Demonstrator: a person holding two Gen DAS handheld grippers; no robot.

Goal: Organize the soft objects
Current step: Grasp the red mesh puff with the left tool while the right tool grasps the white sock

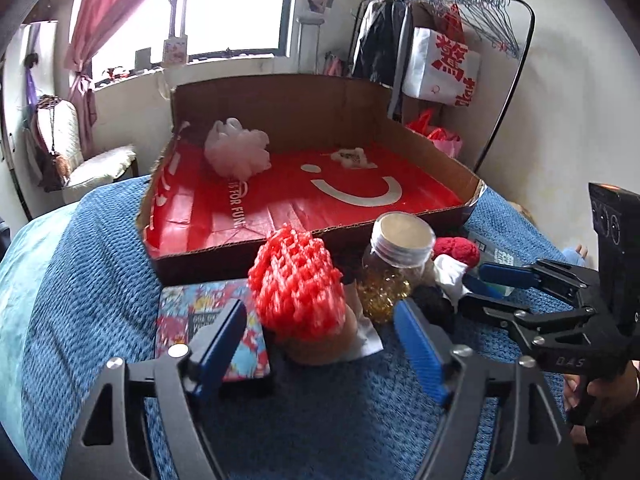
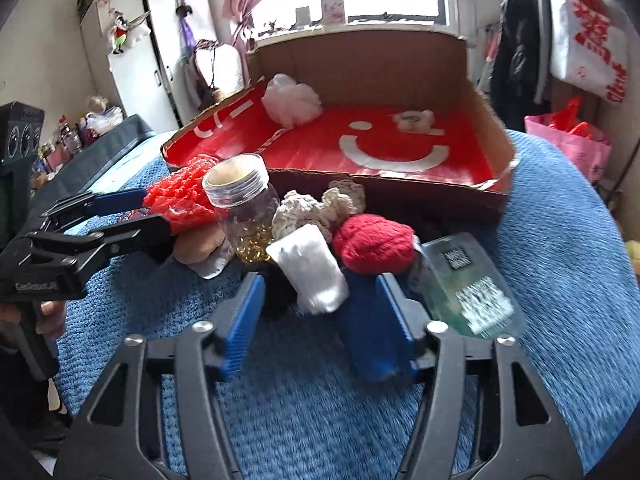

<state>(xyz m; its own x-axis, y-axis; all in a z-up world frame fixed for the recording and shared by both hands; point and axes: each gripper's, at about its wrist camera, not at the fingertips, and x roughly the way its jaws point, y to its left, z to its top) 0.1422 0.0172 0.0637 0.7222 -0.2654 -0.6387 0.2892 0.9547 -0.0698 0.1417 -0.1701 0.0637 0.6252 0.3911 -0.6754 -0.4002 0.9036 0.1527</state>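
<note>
Red mesh sponge [image 1: 296, 284] sits between the spread fingers of my left claw [image 1: 320, 344], just before the cardboard box's [image 1: 240, 248] front edge; a pale puff [image 1: 238, 148] lies in its far-left corner. From my right, my right claw [image 2: 320, 320] gapes around a white roll [image 2: 308, 276] beside red yarn [image 2: 374, 244] and a jar [image 2: 244, 204].

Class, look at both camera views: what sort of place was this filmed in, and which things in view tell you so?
Most likely a bedroom at home. The work is done on a bed with a blue knitted blanket, a clothes rack with hangers stands by the wall, and a pink curtain hangs at the window.
</note>
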